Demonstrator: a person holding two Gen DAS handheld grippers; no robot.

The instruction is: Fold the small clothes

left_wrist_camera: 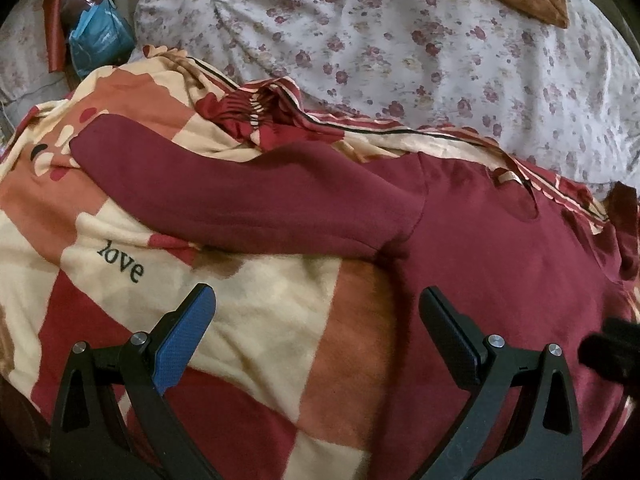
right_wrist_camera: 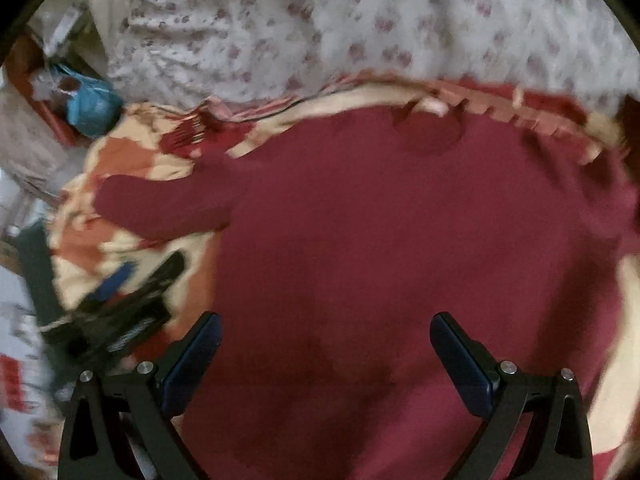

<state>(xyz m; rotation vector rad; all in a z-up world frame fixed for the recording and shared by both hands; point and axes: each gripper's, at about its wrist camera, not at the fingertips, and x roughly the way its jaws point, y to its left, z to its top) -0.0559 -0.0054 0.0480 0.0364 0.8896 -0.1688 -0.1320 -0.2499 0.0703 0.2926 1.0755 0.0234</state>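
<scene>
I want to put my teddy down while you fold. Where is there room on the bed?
There is room on the checked blanket, in front of the red top's sleeve, between the word "love" and the top's body. The flowery quilt behind is bare too. It is crowded in the far left corner, by the blue bag.

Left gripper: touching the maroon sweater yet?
Cannot tell. In the left wrist view the left gripper is open, one finger over the maroon sweater, but no view shows contact or a gap plainly; the right wrist view is blurred.
</scene>
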